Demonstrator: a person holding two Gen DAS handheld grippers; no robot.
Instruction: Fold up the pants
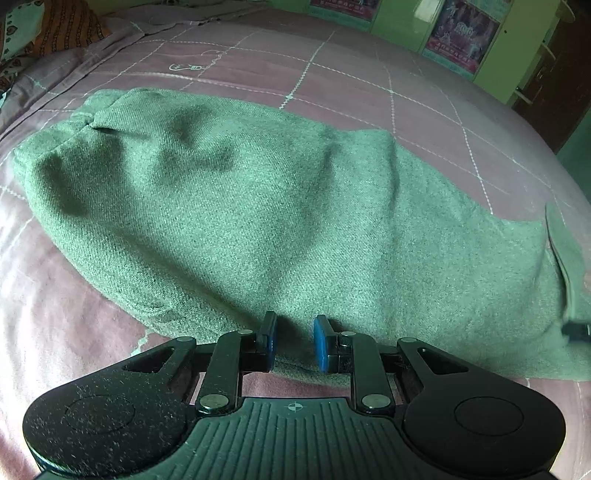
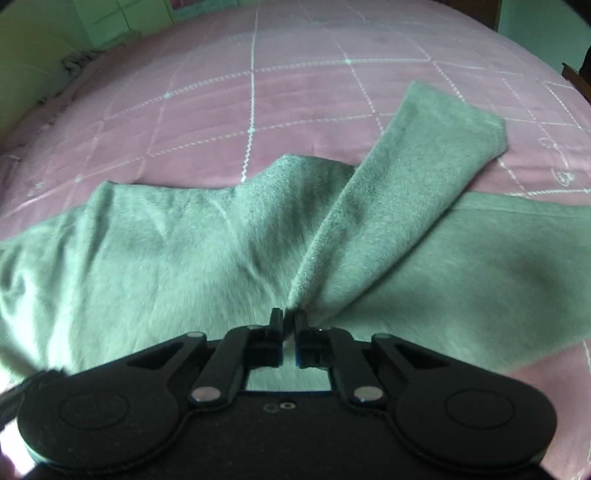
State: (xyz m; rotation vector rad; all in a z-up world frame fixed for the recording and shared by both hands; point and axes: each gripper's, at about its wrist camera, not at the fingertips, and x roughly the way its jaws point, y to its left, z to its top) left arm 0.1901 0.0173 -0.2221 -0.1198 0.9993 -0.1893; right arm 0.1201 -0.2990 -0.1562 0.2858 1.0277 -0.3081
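Lying across a pink quilted bed (image 1: 332, 66), the green pants (image 1: 229, 206) fill most of the left wrist view. Their long axis runs from the upper left, toward the head of the bed where a patterned pillow (image 1: 55, 33) shows, down to the lower right. The far left end is rounded and puckered at a seam. The cloth is rumpled, with shallow folds across its middle. The left tongs (image 1: 294, 341) sit at the near edge of the pants; their blue pads (image 1: 320, 343) stand a little apart with the hem of the cloth between them, and whether they pinch it cannot be told. At the right border a dark tip, seemingly of the other tool (image 1: 576, 330), meets the cloth. Green cupboards with posters (image 1: 461, 37) stand beyond the far edge of the bed.

From the right wrist view, the pants (image 2: 147, 251) spread left to right across the near part of the bed (image 2: 221, 110). One leg (image 2: 417, 177) is folded back over the rest and points up and to the right, toward the far right corner, its cuff end lying on the quilt. The right tongs (image 2: 290, 325) are closed, pinching the near, pointed end of that leg's fold.
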